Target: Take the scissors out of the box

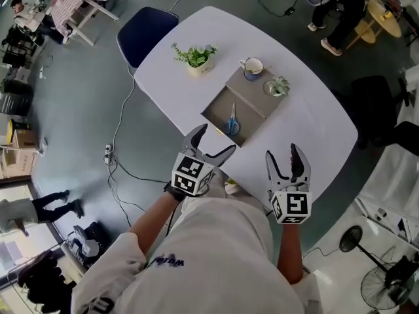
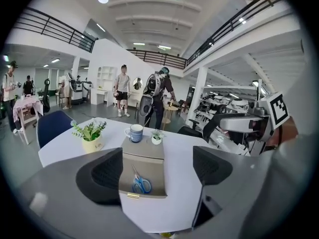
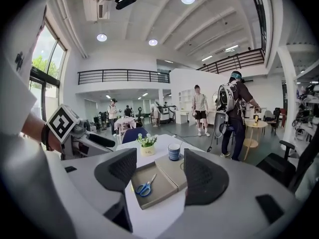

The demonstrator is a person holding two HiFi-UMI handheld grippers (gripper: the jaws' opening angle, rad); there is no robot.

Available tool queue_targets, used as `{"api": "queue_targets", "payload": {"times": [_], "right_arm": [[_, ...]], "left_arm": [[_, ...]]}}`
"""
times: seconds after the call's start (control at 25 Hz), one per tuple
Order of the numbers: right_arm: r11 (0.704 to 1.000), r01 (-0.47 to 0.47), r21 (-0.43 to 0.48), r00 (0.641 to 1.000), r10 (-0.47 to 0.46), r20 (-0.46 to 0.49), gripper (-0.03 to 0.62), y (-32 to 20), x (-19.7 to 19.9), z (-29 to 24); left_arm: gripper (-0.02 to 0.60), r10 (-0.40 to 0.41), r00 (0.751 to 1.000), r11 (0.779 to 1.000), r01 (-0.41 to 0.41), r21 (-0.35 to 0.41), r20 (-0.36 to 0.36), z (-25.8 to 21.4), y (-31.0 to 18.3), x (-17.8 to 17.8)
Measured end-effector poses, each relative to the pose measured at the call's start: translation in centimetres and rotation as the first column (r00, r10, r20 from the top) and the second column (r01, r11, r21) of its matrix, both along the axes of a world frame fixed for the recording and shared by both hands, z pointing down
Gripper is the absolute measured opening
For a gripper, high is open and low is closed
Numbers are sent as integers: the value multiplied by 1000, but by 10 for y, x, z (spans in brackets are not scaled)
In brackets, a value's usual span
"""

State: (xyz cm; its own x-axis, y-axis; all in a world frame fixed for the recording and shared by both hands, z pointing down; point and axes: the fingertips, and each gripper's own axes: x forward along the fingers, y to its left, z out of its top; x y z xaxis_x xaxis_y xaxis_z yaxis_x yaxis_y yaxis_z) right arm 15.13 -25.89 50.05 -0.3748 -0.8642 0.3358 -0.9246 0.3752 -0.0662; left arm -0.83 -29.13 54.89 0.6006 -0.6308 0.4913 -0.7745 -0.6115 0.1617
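Observation:
Blue-handled scissors (image 1: 232,124) (image 2: 141,184) (image 3: 145,187) lie flat inside an open, shallow grey box (image 1: 216,113) (image 2: 149,166) (image 3: 162,190) on the white table (image 1: 308,123). The box's lid (image 1: 252,91) lies folded back on the far side. My left gripper (image 1: 216,141) (image 2: 158,171) hovers at the table's near edge just short of the box, jaws open and empty. My right gripper (image 1: 283,152) (image 3: 157,173) is to the right of it, also near the table's edge, open with nothing between its fingers. Both point toward the box.
A striped mug (image 1: 253,67) and a small succulent pot (image 1: 278,86) stand at the lid's far edge. A potted plant (image 1: 195,57) sits at the table's far left, with a blue chair (image 1: 145,31) behind it. Cables run across the floor; people stand in the background.

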Motion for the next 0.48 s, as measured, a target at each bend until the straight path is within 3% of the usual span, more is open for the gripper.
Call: {"api": "queue_targets", "payload": {"times": [0.24, 0.48], "right_arm": [[997, -18, -81, 999, 15, -29, 272, 1, 8, 43], [987, -15, -157, 1000, 13, -16, 241, 10, 5, 75]], "left_arm": [[400, 45, 998, 990, -39, -138, 36, 50, -7, 9], [338, 70, 991, 974, -43, -223, 112, 103, -24, 17]]}}
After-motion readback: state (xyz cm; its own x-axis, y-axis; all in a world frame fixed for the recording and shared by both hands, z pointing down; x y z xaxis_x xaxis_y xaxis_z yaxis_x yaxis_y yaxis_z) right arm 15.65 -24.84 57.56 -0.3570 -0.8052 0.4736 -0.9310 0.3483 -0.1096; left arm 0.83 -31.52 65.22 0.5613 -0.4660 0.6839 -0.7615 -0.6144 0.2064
